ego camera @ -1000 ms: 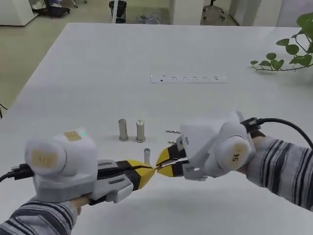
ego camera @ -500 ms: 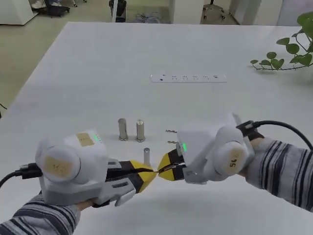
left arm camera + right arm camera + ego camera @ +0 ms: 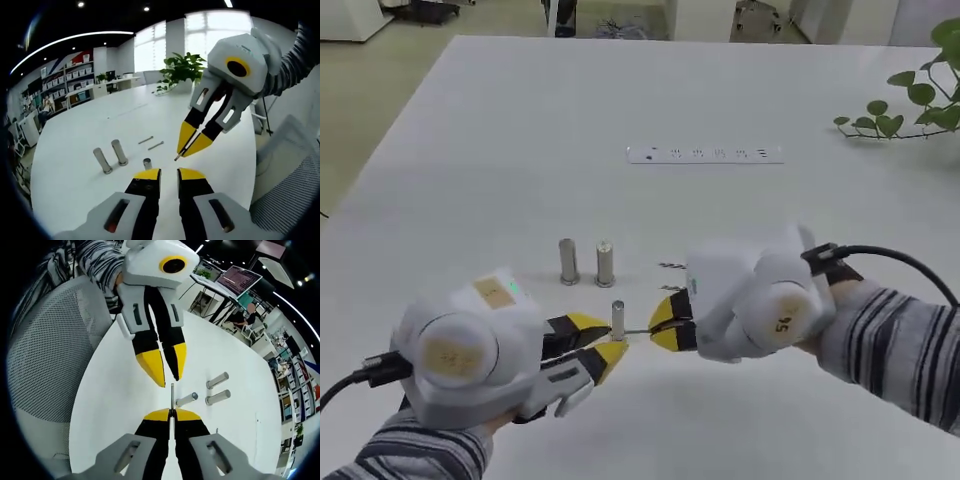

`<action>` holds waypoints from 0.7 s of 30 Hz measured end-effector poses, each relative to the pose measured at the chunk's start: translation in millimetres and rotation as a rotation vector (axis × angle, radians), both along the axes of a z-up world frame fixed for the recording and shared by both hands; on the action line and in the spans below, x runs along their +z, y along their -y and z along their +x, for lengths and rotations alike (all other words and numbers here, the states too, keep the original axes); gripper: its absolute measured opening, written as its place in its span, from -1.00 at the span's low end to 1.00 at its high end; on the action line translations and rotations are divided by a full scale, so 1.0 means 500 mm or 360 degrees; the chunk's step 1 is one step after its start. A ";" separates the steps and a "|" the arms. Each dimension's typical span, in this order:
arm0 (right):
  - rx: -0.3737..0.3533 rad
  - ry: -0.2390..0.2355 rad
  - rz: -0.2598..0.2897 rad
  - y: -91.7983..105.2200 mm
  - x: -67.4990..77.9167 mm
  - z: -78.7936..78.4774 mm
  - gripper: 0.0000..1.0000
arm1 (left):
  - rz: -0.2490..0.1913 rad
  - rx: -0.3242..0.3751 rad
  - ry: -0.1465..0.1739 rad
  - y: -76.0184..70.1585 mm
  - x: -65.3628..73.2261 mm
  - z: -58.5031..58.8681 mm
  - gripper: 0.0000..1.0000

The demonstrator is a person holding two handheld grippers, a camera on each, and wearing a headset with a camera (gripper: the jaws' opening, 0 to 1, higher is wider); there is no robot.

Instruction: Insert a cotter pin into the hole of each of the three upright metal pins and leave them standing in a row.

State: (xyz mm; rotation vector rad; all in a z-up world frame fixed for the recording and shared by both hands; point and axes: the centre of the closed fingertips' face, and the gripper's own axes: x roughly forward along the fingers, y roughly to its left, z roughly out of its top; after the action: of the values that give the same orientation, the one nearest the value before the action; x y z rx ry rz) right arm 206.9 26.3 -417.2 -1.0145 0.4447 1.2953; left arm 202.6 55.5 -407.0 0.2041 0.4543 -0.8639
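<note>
Cotter pin now sits in your right gripper alone, clamped between its closed yellow tips and sticking straight out ahead of them. A second ago both grippers pinched it together. Since then your left gripper has let go, and its jaws stand apart with nothing between them, just across from the right gripper's tips.

The nearest upright metal pin stands between the two grippers, just beyond the cotter pin's free end. In the head view the cotter pin lies level and points at the pin's side. Whether its tip has reached the hole cannot be told.

The other two metal pins stand side by side beyond the left gripper. Two spare cotter pins lie flat beyond the right gripper.

The handover looks finished, so the first insertion appears about to start. No pin seems fitted yet.
</note>
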 end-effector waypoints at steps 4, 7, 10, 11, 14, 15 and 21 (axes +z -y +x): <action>-0.0058 -0.0020 0.0010 0.003 -0.004 0.019 -1.00 | -0.0008 0.0077 0.0013 -0.006 -0.003 0.018 -0.78; -0.0105 -0.0028 -0.0008 0.009 -0.013 0.035 -1.00 | 0.0055 0.0132 0.0037 -0.014 -0.014 0.031 -0.76; -0.0148 -0.0028 -0.0029 0.014 -0.023 0.048 -1.00 | 0.0046 0.0198 0.0031 -0.021 -0.021 0.042 -0.74; -0.0159 -0.0032 -0.0035 0.015 -0.026 0.050 -1.00 | 0.0039 0.0217 0.0030 -0.022 -0.023 0.045 -0.74; -0.0226 -0.0069 -0.0029 0.019 -0.038 0.061 -1.00 | 0.0036 0.0267 0.0016 -0.026 -0.036 0.054 -0.72; -0.0234 -0.0075 -0.0033 0.019 -0.041 0.063 -1.00 | 0.0036 0.0274 0.0006 -0.025 -0.039 0.056 -0.71; -0.0288 -0.0101 -0.0039 0.022 -0.062 0.076 -1.00 | 0.0021 0.0368 -0.0063 -0.024 -0.072 0.076 -0.70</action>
State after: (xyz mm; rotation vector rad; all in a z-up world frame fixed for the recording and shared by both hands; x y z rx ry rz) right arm 244.7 15.6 -448.4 -0.9331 0.5888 1.1644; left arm 240.5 67.4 -442.9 0.1432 0.5097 -0.6394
